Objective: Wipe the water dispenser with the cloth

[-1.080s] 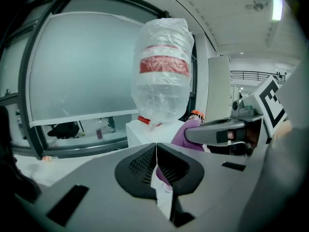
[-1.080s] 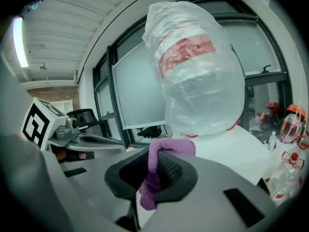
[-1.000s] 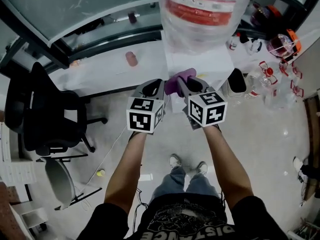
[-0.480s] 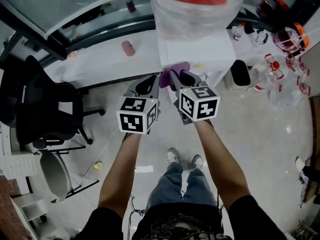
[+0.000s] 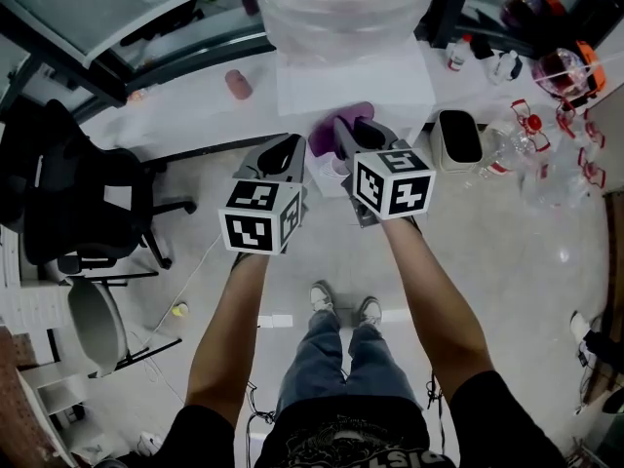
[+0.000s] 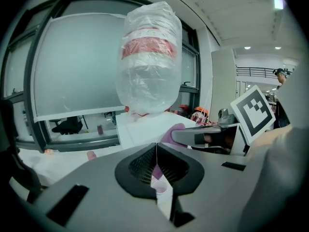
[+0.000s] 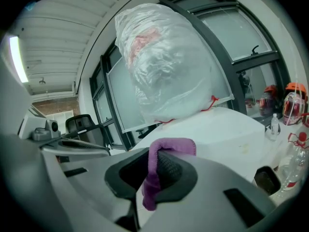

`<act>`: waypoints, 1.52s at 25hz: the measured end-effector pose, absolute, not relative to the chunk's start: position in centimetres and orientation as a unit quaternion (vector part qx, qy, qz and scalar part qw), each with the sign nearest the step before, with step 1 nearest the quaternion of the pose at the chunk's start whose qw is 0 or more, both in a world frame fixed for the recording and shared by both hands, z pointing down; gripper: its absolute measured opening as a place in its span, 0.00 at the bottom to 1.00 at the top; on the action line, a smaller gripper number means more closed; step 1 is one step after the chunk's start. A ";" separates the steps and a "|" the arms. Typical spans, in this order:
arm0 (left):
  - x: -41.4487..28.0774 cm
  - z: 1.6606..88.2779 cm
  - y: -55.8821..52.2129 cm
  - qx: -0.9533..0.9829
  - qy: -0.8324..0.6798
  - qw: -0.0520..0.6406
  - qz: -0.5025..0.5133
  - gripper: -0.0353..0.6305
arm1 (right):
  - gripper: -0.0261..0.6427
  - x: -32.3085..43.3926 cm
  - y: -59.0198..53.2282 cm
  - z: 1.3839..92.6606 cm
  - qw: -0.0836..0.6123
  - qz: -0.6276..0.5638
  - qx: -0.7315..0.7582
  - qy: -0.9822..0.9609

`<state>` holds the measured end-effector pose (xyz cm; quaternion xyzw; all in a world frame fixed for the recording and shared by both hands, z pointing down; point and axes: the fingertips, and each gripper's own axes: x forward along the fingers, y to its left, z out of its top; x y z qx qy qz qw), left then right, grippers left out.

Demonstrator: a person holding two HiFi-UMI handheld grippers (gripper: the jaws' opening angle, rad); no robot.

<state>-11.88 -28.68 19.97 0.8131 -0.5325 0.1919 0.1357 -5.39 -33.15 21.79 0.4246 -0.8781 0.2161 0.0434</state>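
The white water dispenser (image 5: 353, 78) stands ahead, and its bottle (image 5: 341, 0) is wrapped in clear plastic with a red band. The dispenser (image 7: 227, 129) and wrapped bottle (image 7: 169, 62) fill the right gripper view. My right gripper (image 5: 343, 135) is shut on a purple cloth (image 5: 331, 128), just in front of the dispenser's upper front edge. The cloth (image 7: 161, 170) drapes over one jaw. My left gripper (image 5: 283, 156) hangs beside it to the left, shut and empty. In the left gripper view the bottle (image 6: 148, 62) rises ahead and the right gripper (image 6: 200, 137) crosses at right.
A black office chair (image 5: 73, 208) stands at left. A white ledge (image 5: 185, 100) with a pink cup (image 5: 237, 84) runs along the window. A small bin (image 5: 456, 139) sits right of the dispenser, with several clear bottles (image 5: 526, 154) on the floor beyond it.
The view has shifted so the dispenser sits higher and closer in frame. Both grippers keep their places side by side, the cloth still held near the dispenser's front.
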 end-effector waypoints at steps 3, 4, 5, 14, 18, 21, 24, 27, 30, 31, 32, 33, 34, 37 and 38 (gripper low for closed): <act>-10.7 20.4 -28.7 0.811 -0.533 0.137 0.197 0.09 | 0.09 -3.9 -33.5 21.5 0.035 0.217 0.424 -0.879; -10.3 20.5 -28.7 0.811 -0.534 0.137 0.198 0.09 | 0.09 -3.4 -33.6 21.4 0.031 0.216 0.425 -0.878; -9.8 20.6 -28.7 0.811 -0.533 0.138 0.199 0.09 | 0.09 -2.9 -33.6 21.3 0.029 0.216 0.426 -0.878; -5.2 21.0 -28.7 0.819 -0.520 0.133 0.202 0.09 | 0.09 3.0 -34.0 21.5 0.032 0.202 0.446 -0.872; -3.4 21.4 -28.7 0.821 -0.515 0.132 0.207 0.09 | 0.09 6.3 -34.6 21.8 0.036 0.197 0.460 -0.865; -2.0 21.8 -28.8 0.822 -0.511 0.134 0.212 0.09 | 0.09 8.6 -35.1 21.9 0.039 0.194 0.469 -0.861; -1.1 22.2 -28.8 0.824 -0.505 0.133 0.218 0.09 | 0.09 10.3 -35.6 21.8 0.038 0.188 0.476 -0.858; -0.6 22.9 -28.8 0.827 -0.501 0.133 0.220 0.09 | 0.09 10.9 -35.6 22.5 0.046 0.183 0.477 -0.859; -0.2 23.7 -29.1 0.830 -0.497 0.132 0.217 0.09 | 0.09 10.9 -35.5 23.6 0.053 0.177 0.475 -0.861; -0.1 24.0 -29.1 0.831 -0.496 0.129 0.216 0.09 | 0.09 10.9 -35.6 23.9 0.053 0.175 0.475 -0.861; 0.0 24.3 -29.1 0.833 -0.493 0.126 0.215 0.09 | 0.09 10.9 -35.6 24.3 0.052 0.173 0.476 -0.861; 0.1 24.6 -28.9 0.835 -0.491 0.124 0.214 0.09 | 0.09 10.9 -35.7 24.6 0.051 0.171 0.478 -0.860; 0.1 25.1 -28.8 0.836 -0.490 0.122 0.213 0.09 | 0.09 11.0 -35.6 25.0 0.049 0.169 0.480 -0.859; -0.2 26.9 -28.4 0.839 -0.488 0.120 0.209 0.09 | 0.09 10.9 -35.5 26.2 0.047 0.160 0.484 -0.859; -0.2 27.5 -28.3 0.840 -0.487 0.120 0.208 0.09 | 0.09 11.0 -35.5 26.6 0.046 0.156 0.486 -0.859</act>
